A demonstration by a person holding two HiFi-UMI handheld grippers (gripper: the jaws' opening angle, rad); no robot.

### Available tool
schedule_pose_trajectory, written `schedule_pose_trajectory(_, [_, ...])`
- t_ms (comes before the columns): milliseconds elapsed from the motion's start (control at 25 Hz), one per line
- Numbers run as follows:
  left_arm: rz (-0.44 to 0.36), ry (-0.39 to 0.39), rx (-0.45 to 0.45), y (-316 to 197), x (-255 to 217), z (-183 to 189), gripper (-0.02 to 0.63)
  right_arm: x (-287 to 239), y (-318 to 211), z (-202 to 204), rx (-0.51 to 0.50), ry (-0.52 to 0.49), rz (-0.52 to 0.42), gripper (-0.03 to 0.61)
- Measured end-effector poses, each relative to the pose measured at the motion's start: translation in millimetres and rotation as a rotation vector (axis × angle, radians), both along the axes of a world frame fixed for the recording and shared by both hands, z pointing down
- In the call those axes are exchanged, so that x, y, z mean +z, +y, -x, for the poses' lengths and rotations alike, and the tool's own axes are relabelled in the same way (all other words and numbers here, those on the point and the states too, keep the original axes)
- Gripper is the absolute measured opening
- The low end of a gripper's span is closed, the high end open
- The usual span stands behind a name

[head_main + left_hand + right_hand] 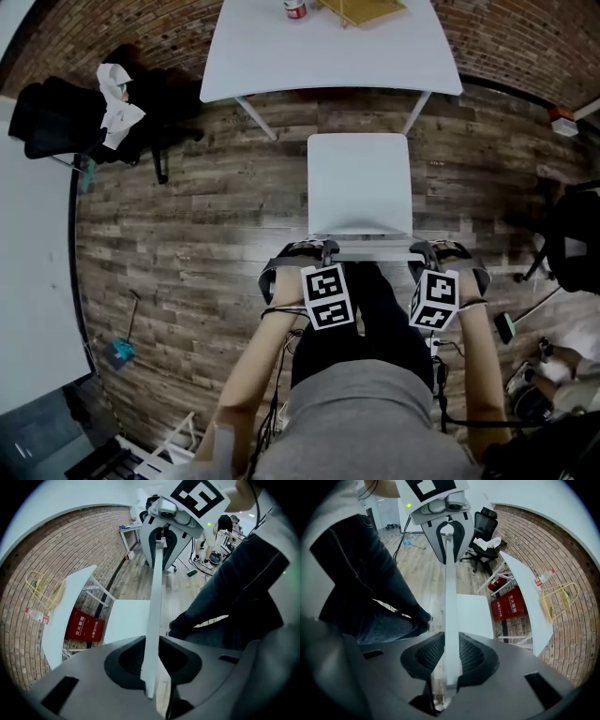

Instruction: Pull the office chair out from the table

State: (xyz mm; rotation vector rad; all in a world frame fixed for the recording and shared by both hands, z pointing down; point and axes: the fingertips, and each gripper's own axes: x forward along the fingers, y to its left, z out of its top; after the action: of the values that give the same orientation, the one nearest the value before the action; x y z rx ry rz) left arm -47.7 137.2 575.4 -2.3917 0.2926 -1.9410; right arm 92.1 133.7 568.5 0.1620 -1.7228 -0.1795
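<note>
On wood floor (187, 216), near white tabletop (272, 56) but clear of its edge: white office chair (358, 183). Seat faces tabletop. Backrest (361, 246) on person's side, top edge running left-right. Left gripper (323, 251): jaws partly closed, clamped on backrest's left end. Right gripper (428, 253): jaws likewise clamped on right end. Both point steeply down.
</note>
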Motion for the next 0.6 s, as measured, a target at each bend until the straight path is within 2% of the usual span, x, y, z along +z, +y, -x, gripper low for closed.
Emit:
schedule_pose_trajectory(160, [-0.023, 0.006, 0.002, -2, -1, 0, 0.091, -1, -3, 0, -0.013, -0.002, -0.02, 0.095])
schedule_pose_trajectory(360, [-0.099, 0.016, 0.011, -1, -1, 2, 0.1, 1, -1, 4, -0.014, -0.01, -0.045, 0.1])
schedule_pose_trajectory(440, [-0.11, 0.053, -0.016, -2, -7, 1, 0.107, -3, 2, 9, -0.006, -0.054, -0.027, 0.121])
schedule_pose_trajectory(520, [-0.107, 0.107, -0.053, -3, -17, -2, 0.149, -10, 5, 17, 0.006, -0.11, 0.005, 0.196])
schedule_pose_trajectory(600, [-0.096, 0.159, -0.091, -4, -30, -5, 0.165, -23, 6, 26, 0.017, -0.169, 0.013, 0.198])
